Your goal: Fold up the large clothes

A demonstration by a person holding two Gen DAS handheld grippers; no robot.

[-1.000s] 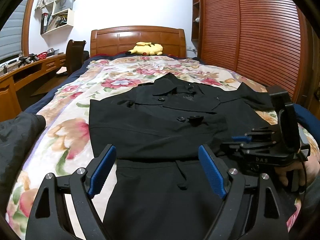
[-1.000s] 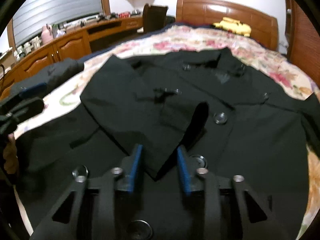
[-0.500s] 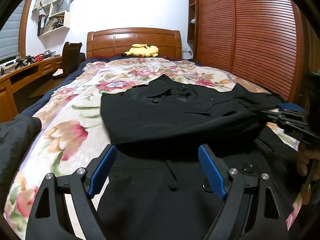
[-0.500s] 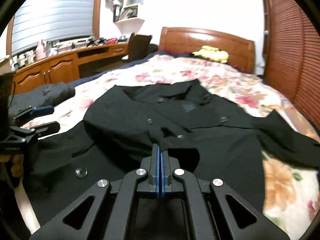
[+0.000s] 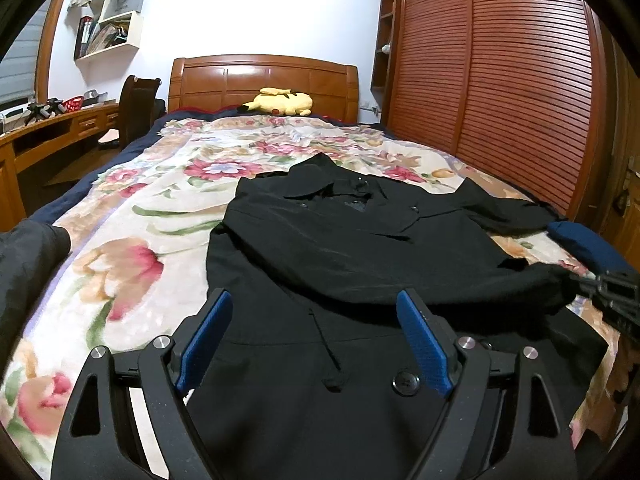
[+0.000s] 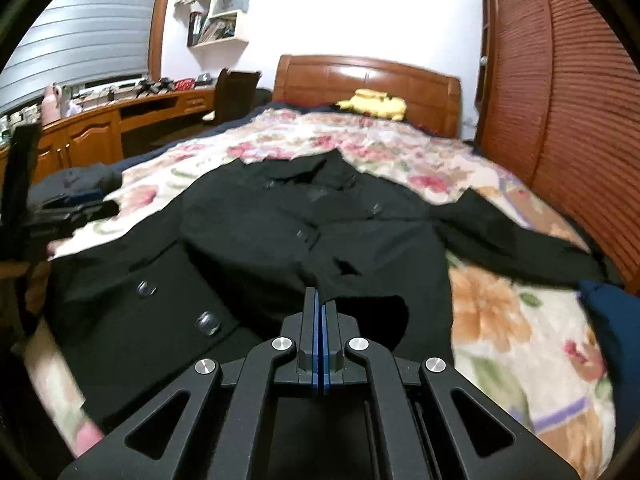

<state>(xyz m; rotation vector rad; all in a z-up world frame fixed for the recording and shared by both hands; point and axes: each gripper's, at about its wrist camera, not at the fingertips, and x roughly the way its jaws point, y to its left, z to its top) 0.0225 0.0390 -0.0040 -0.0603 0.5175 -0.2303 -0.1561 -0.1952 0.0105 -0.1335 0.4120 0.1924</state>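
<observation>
Showing no readable label, black coat point(image 5: 360, 248) pinched in right tool point(image 6: 321, 308)

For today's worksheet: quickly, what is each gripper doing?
Left gripper: open, holding nothing.
Right gripper: closed on the black coat's sleeve.

No readable text anywhere. Books on the wall shelf point(image 5: 108, 32) at 11 o'clock too small to read; items on the counter point(image 6: 92, 120) at 10 o'clock blurred. No labels visible on the black coat point(image 5: 360, 248).
</observation>
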